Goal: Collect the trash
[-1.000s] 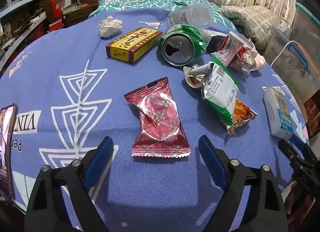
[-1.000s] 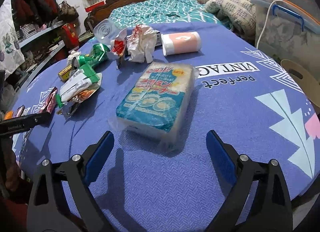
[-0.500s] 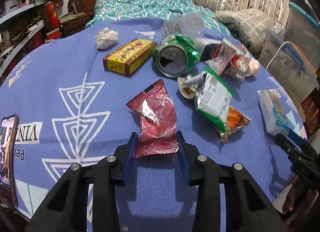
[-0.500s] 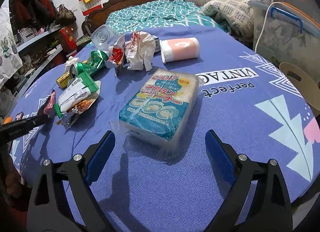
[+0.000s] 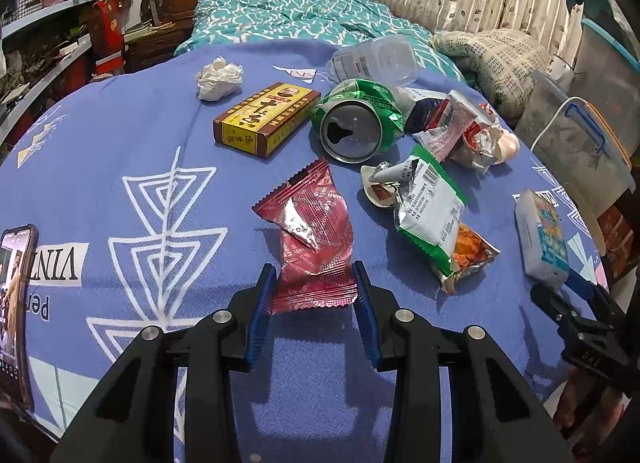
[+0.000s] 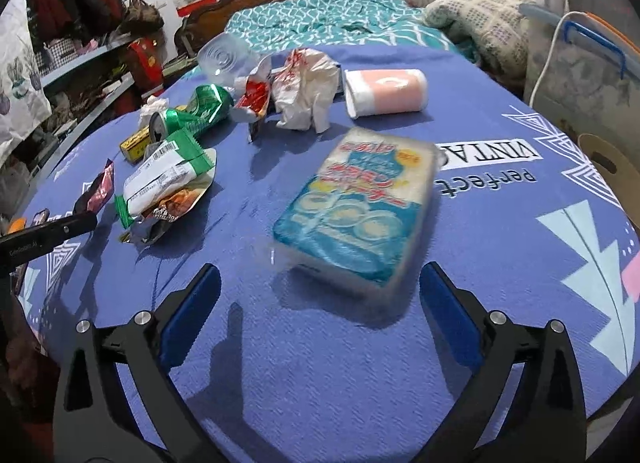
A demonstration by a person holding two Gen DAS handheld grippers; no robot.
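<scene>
On the blue tablecloth lies a red foil wrapper. My left gripper is shut on its near end, both blue pads pressing its sides. Behind it lie a crushed green can, a yellow box, a balled tissue and a green-white snack bag. My right gripper is spread wide and its jaws are opening. The near end of a blue tissue pack sits in the gap, untouched by the pads.
A phone rests at the table's left edge. A pink tub, crumpled white wrappers and a clear bottle lie at the far side. A bed and clear storage bins stand beyond the table.
The left jaws closed from wide apart onto the red wrapper's near end, bunching it. The right jaws spread a little wider, with the tissue pack now slightly nearer to them.
</scene>
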